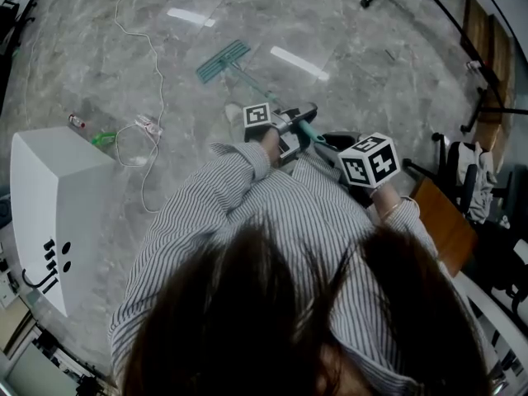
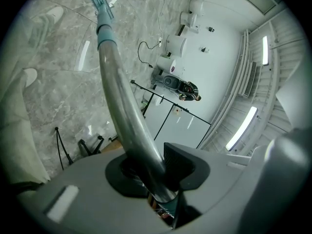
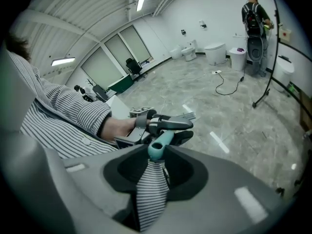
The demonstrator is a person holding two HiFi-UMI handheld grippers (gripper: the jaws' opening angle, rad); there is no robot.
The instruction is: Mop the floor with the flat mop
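Two grips share the work, we reckon: our left gripper [image 2: 157,173] clamped round the metal pole [image 2: 117,106] to steer, our right gripper [image 3: 156,156] pinching the teal handle end [image 3: 160,142] to push. Ahead, the flat mop [image 1: 221,61] lies pad-down on the marble floor [image 1: 355,23].

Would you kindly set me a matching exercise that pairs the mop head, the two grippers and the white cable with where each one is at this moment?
Things:
1. mop head
2. left gripper
3. right gripper
4. white cable

Places:
A. closed on the teal handle end
B. lying in loops on the floor, left of the mop head
C. flat on the marble floor, ahead of the person
D. closed on the metal pole

Pairs: 1-C, 2-D, 3-A, 4-B
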